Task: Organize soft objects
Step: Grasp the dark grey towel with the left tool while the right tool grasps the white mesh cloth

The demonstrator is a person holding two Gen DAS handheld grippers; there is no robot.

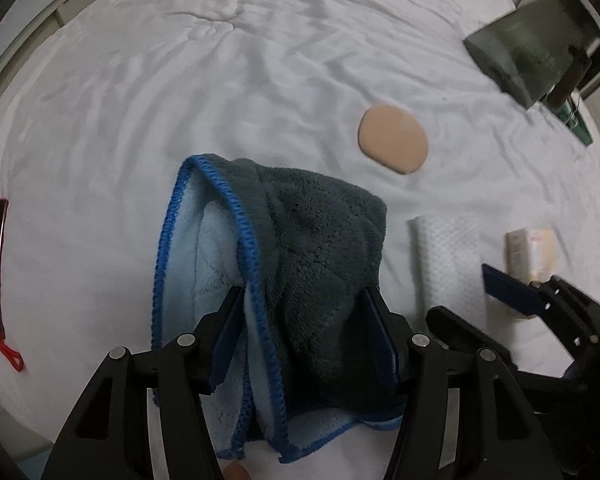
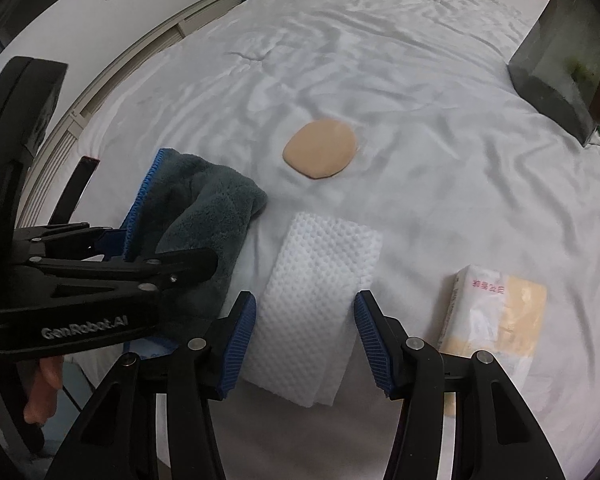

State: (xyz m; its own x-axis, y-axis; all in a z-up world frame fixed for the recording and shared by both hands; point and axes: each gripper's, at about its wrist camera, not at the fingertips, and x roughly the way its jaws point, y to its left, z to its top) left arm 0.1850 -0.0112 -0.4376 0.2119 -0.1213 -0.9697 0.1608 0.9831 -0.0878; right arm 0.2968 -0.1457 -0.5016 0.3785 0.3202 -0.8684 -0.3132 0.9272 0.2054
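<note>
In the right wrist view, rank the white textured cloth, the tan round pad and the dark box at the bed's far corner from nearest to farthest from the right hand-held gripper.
1. White textured cloth: between the right hand-held gripper's fingers.
2. Tan round pad: straight beyond the cloth, mid-bed.
3. Dark box: far upper right corner.

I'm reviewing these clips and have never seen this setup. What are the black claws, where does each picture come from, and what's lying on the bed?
The black claws are two-finger grippers, one in each of a person's hands, each with a camera looking along its fingers.

In the left camera's picture, the left gripper straddles a crumpled blue-edged towel, dark grey on one side and light blue on the other. Whether its pads press the cloth is unclear.

In the right camera's picture, the right gripper stands open over a folded white dimpled cloth, not gripping it.

Also on the white bedsheet lie a tan round pad and a tissue pack. A dark box sits near the far edge.
</note>
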